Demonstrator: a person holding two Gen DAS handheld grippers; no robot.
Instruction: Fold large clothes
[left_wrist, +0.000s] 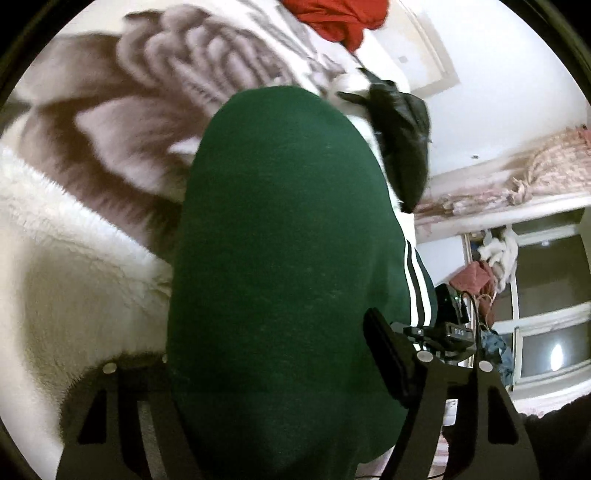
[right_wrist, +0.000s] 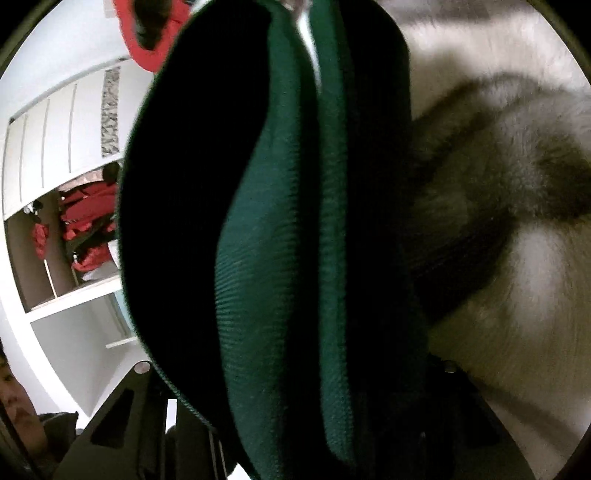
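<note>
A dark green garment (left_wrist: 280, 240) with white stripes along one edge fills the middle of the left wrist view, hanging between my left gripper's fingers (left_wrist: 388, 354). My left gripper (left_wrist: 273, 369) is shut on this cloth; its left finger is hidden behind the fabric. In the right wrist view the same green garment (right_wrist: 280, 258) hangs in folds with its ribbed hem showing, covering my right gripper (right_wrist: 295, 387), which is shut on it. The garment is lifted above a fluffy white and brown blanket (left_wrist: 110, 147).
The blanket (right_wrist: 517, 184) covers the bed below. A red garment (left_wrist: 336, 18) and a black garment (left_wrist: 402, 140) lie at the bed's far edge. A window (left_wrist: 546, 314) and a wardrobe with red clothes (right_wrist: 88, 229) stand beyond. A person's face (right_wrist: 14, 398) shows low left.
</note>
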